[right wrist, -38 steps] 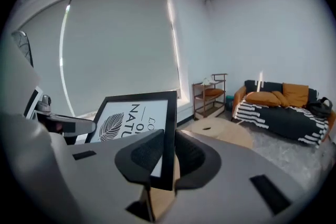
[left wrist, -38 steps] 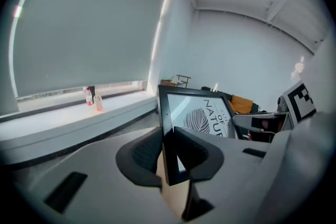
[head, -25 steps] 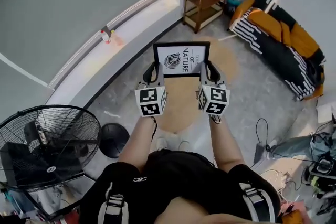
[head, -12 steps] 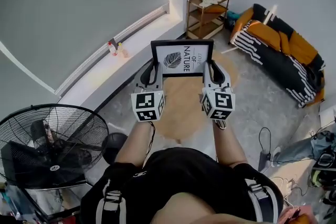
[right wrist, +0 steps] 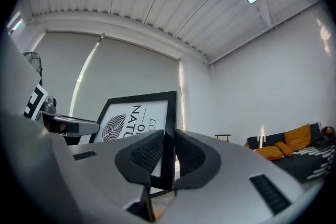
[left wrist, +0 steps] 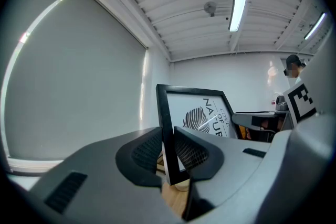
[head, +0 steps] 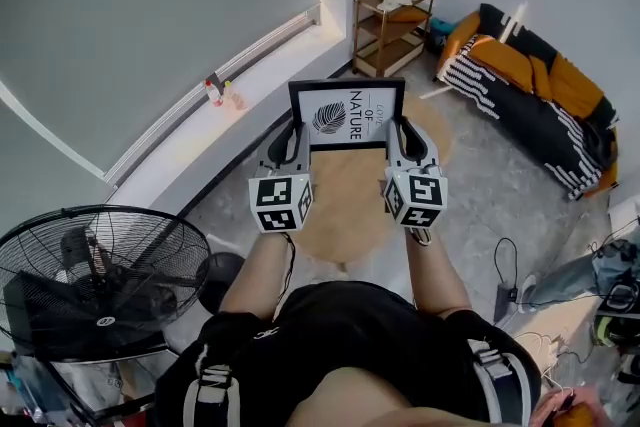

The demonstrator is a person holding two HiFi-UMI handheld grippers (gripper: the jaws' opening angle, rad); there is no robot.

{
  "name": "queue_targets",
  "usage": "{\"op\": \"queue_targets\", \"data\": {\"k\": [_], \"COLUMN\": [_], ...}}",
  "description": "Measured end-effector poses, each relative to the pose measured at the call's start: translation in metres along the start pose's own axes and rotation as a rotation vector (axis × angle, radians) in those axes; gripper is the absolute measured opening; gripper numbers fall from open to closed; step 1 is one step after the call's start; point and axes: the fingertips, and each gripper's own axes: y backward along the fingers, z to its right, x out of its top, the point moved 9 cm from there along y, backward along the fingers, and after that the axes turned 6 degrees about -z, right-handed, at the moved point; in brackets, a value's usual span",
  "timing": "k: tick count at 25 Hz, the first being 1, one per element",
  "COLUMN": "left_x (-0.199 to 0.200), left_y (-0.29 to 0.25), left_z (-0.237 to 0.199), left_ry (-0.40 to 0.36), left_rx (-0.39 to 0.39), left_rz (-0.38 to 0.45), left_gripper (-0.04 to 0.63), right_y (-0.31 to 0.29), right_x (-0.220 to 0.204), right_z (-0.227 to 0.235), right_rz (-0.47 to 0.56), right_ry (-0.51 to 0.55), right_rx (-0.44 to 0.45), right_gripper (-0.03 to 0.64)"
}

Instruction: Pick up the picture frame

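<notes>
The picture frame (head: 348,113), black-edged with a white print of a leaf and lettering, hangs in the air in front of me, held level between both grippers. My left gripper (head: 291,141) is shut on the frame's left edge (left wrist: 169,134). My right gripper (head: 399,136) is shut on the frame's right edge (right wrist: 169,139). In the left gripper view the frame (left wrist: 198,118) stands upright between the pads, with the right gripper's jaws behind it. In the right gripper view the print (right wrist: 132,122) shows to the left of the jaws.
Below lies a round tan rug (head: 350,200). A wooden shelf unit (head: 393,20) stands in the far corner, an orange and striped sofa (head: 535,90) on the right. A big floor fan (head: 100,280) is at lower left. Two small bottles (head: 220,93) sit on the window ledge. Cables (head: 505,265) lie on the floor at right.
Both grippers have risen with the frame held between them, away from the rug; most of that rise came early, and the last half second shows almost no motion.
</notes>
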Motion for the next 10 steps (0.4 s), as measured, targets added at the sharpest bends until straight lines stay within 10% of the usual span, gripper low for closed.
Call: {"op": "queue_targets", "data": {"k": [10], "left_x": [0.019], "left_y": [-0.009], "left_z": [0.011], "left_ry": [0.004], "left_rx": [-0.023], "left_rz": [-0.015], "left_gripper": [0.089], "right_y": [-0.001], "right_x": [0.016], "right_z": [0.016], "right_rz": [-0.016], "right_ry": [-0.013], "right_rx": [-0.002], "right_gripper": [0.083]}}
